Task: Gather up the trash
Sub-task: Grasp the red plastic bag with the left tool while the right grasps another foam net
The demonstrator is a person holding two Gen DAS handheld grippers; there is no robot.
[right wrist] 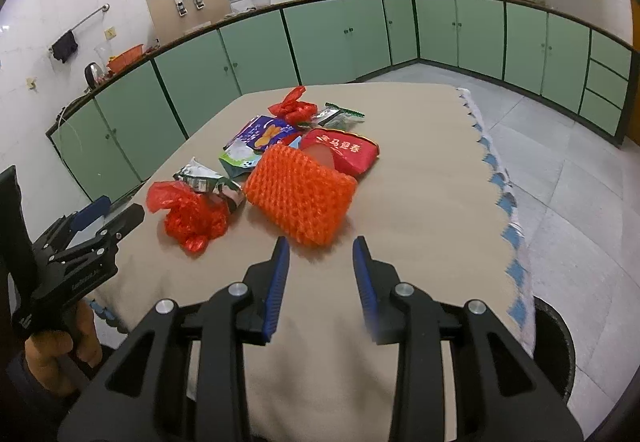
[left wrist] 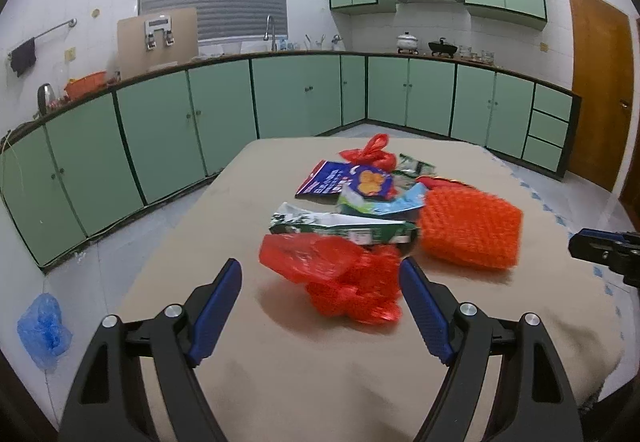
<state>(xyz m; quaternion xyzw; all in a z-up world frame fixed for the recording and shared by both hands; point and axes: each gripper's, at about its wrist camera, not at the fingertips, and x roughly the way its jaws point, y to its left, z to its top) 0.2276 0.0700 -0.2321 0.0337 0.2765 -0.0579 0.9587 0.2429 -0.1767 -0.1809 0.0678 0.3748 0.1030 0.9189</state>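
A pile of trash lies on the beige-covered table (left wrist: 280, 362). A crumpled red plastic bag (left wrist: 340, 278) is nearest, also in the right wrist view (right wrist: 188, 210). An orange foam net (left wrist: 472, 230) lies to its right (right wrist: 300, 194). Behind are a green-white wrapper (left wrist: 340, 228), a blue snack bag (left wrist: 348, 182), a second red bag (left wrist: 370, 154) and a red packet (right wrist: 344, 150). My left gripper (left wrist: 320, 274) is open, its fingers on either side of the near red bag. My right gripper (right wrist: 320, 250) is open and empty, just short of the foam net.
A black bin (right wrist: 560, 342) stands on the floor beside the table's right edge. A blue plastic bag (left wrist: 44, 326) lies on the floor at the left. Green kitchen cabinets (left wrist: 280, 98) line the walls behind. The table's scalloped cloth edge (right wrist: 500, 182) runs along the right.
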